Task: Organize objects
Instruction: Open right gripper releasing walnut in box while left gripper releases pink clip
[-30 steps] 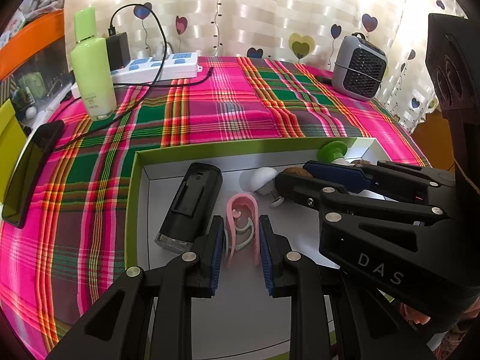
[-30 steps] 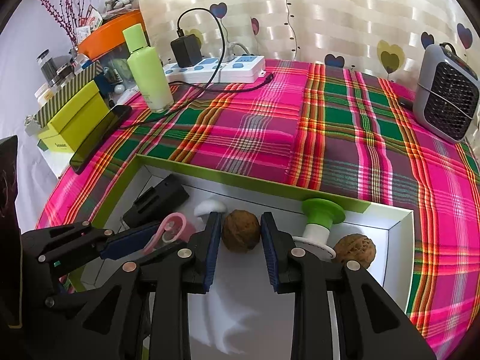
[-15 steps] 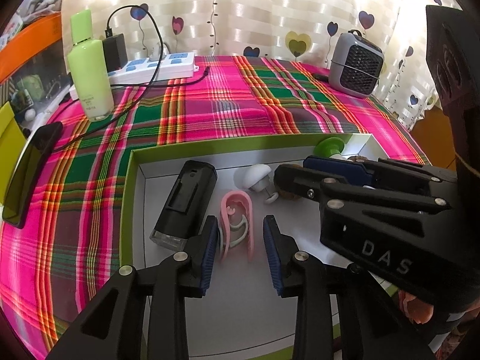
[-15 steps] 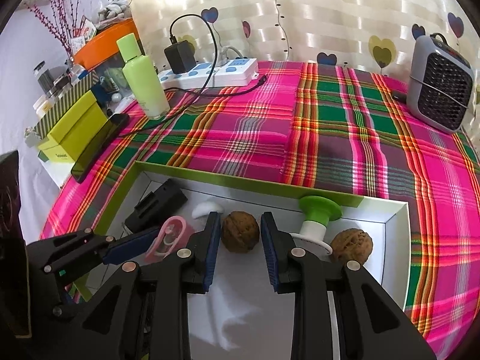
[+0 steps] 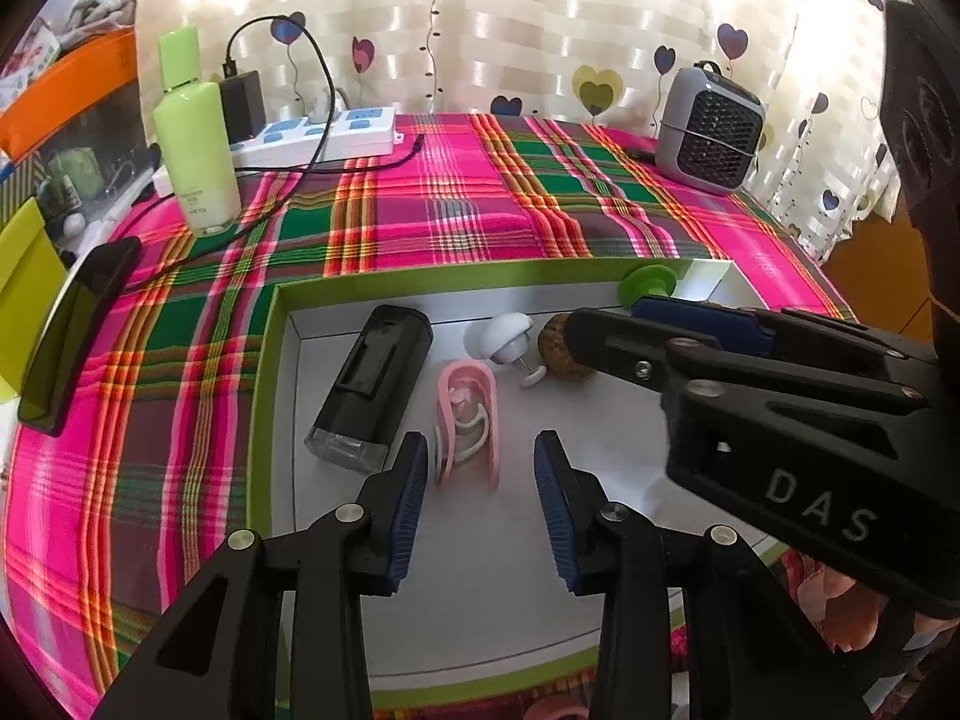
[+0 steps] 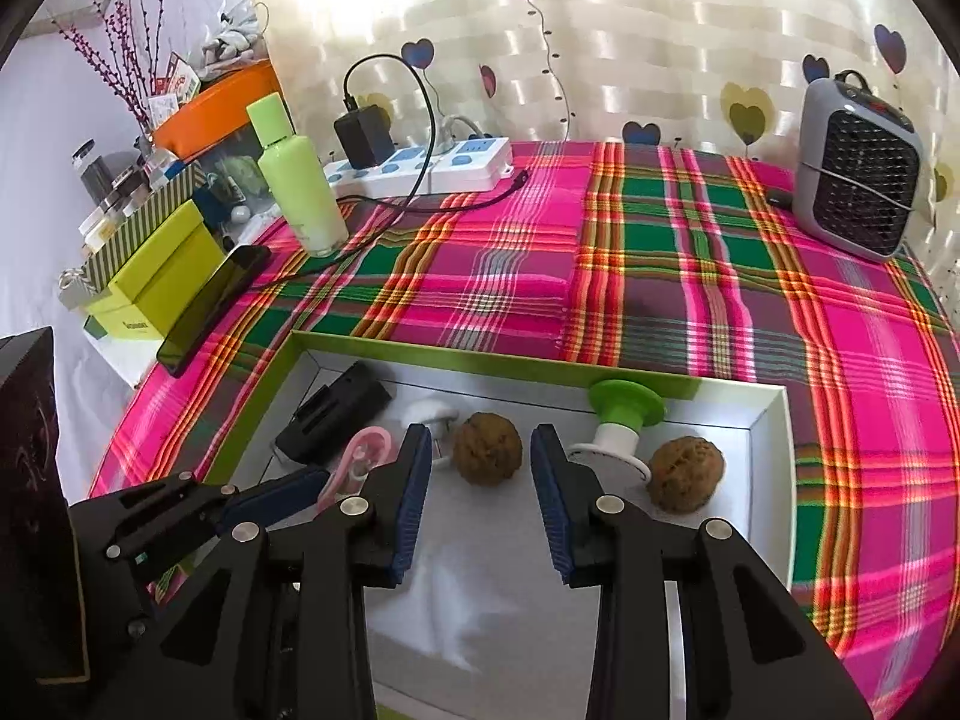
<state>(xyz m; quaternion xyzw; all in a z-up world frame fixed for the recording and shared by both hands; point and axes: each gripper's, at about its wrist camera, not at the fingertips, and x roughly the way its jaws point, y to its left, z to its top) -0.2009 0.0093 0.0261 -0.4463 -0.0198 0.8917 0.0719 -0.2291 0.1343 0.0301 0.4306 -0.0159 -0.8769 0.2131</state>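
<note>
I am looking down into a shallow box (image 5: 264, 396) with a green rim and a white floor. It sits on a bench with a bright pink and green checked cloth (image 5: 420, 210).

Far out past my left gripper (image 5: 480, 456), to its left, lies a dark phone (image 5: 72, 330), and a green bottle (image 5: 195, 138) stands behind it. A white power strip (image 5: 324, 135) lies further back.

Just left of the left gripper's tip, a black block (image 5: 375, 387) with a clear end lies in the box. My left gripper has just been opening. Its jaws stand apart and hold nothing. A pink clip (image 5: 465, 420) lies on the box floor just ahead, close to the left pad, and I cannot tell if it touches it.

Ahead and a bit right sits a white knob (image 5: 507, 345) on a small pin.

My right gripper (image 6: 480, 450) has also just been opening. A brown walnut (image 6: 486, 449) sits between its tips, with small gaps on both sides, so nothing is gripped.

Right of that gripper stands a green-topped stamp (image 6: 624, 414), and a second walnut (image 6: 684, 474) rests beside it. Far off to the right stands a small grey heater (image 6: 858, 186).
</note>
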